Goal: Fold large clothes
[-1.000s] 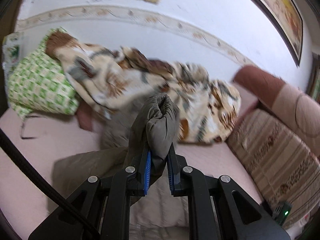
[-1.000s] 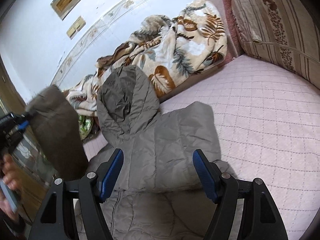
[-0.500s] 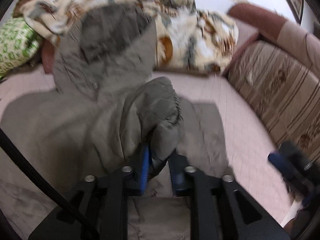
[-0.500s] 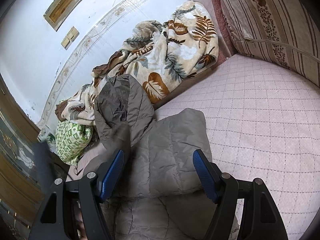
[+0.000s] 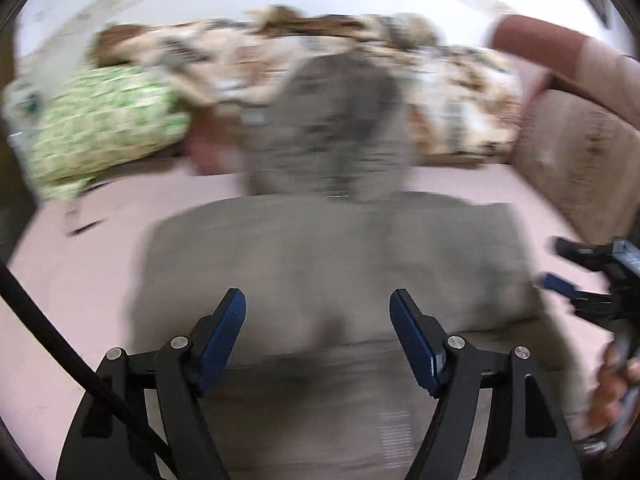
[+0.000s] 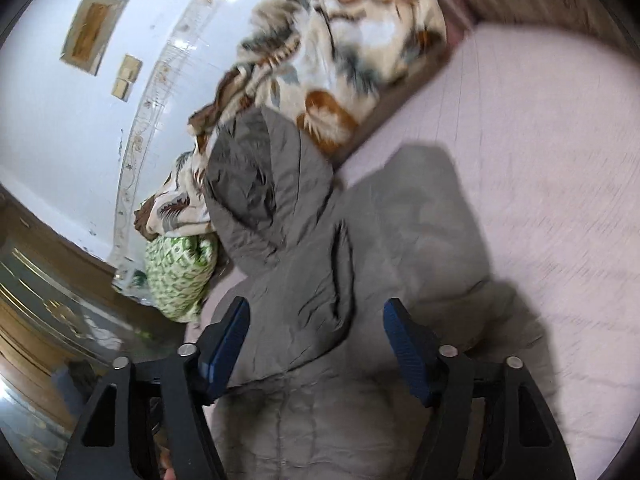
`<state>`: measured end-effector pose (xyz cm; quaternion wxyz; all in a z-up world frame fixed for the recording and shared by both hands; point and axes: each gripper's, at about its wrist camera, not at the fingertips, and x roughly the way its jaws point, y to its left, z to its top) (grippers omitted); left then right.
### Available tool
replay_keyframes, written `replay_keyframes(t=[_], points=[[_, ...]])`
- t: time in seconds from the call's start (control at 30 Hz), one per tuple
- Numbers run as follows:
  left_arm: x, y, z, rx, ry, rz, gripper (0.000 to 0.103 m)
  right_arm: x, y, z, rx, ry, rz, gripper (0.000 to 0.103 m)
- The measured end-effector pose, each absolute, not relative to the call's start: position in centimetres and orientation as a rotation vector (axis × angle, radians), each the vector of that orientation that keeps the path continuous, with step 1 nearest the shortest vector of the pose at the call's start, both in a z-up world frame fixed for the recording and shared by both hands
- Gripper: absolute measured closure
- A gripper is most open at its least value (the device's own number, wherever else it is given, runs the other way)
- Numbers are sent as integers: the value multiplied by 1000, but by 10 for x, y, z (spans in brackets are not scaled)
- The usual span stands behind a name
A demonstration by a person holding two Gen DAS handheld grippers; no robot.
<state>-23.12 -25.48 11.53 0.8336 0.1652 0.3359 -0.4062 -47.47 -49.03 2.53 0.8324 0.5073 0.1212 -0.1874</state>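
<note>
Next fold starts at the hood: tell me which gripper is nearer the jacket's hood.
Hard to call; the right, slightly. The right gripper hovers just below the hood; the left gripper sits over the folded body, farther back.

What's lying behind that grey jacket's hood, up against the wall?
Behind the hood of the grey jacket lies a crumpled leaf-print blanket, with a green patterned pillow beside it. Whatever sits beneath the hood and blanket is covered and cannot be seen.
</note>
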Motion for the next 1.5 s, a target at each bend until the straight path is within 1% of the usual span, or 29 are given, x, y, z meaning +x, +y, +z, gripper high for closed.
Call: replay_keyframes(t=[0.1, 0.2, 0.3, 0.37, 0.4, 0.47, 0.5, 0.53, 0.57, 0.63, 0.73, 0.77, 0.83, 0.9, 0.97, 1.03, 1.13, 1.23, 1.33, 1.43, 1.5], points=[[-181, -222, 103, 305, 748, -746, 29, -463, -493, 12, 1122, 282, -395, 32], [-147, -203, 85, 207, 794, -717, 29, -446, -492, 5, 1100, 323, -422, 32], [-133, -193, 69, 131, 790, -705, 29, -430, -492, 4, 1058, 351, -449, 35], [-131, -198, 66, 136, 803, -719, 29, -418, -492, 1, 1053, 367, -438, 45], [-131, -202, 66, 139, 796, -728, 29, -413, -493, 0, 1048, 374, -439, 47], [-128, -211, 65, 149, 775, -727, 29, -399, -493, -2, 1013, 404, -442, 59], [-126, -215, 61, 165, 789, -728, 29, -395, -492, -2, 999, 413, -446, 63], [-124, -218, 57, 174, 803, -738, 29, -392, -490, 0, 966, 424, -479, 74], [-123, -219, 55, 183, 805, -735, 29, -392, -489, 3, 937, 428, -515, 79], [-119, -218, 53, 180, 810, -722, 29, -398, -486, 15, 873, 420, -595, 81], [-114, -218, 50, 184, 829, -706, 29, -404, -480, 28, 732, 459, -746, 81], [-113, -221, 45, 207, 844, -692, 29, -401, -478, 26, 682, 500, -806, 81], [-111, -225, 35, 240, 865, -672, 26, -392, -481, 10, 681, 575, -813, 81], [-110, -224, 31, 244, 867, -667, 25, -389, -484, 0, 698, 611, -803, 80], [-109, -222, 31, 240, 871, -669, 25, -390, -486, 3, 692, 609, -800, 79], [-109, -221, 33, 231, 868, -670, 25, -394, -488, 4, 701, 608, -798, 75], [-113, -218, 43, 227, 833, -663, 25, -403, -488, 11, 723, 589, -787, 72], [-124, -212, 64, 204, 748, -667, 25, -408, -477, 29, 681, 546, -829, 72], [-133, -212, 78, 201, 678, -670, 25, -413, -461, 52, 567, 479, -904, 72], [-140, -220, 76, 237, 660, -692, 25, -406, -451, 64, 504, 415, -855, 72], [-143, -229, 68, 284, 674, -694, 25, -392, -447, 61, 483, 442, -802, 72]])
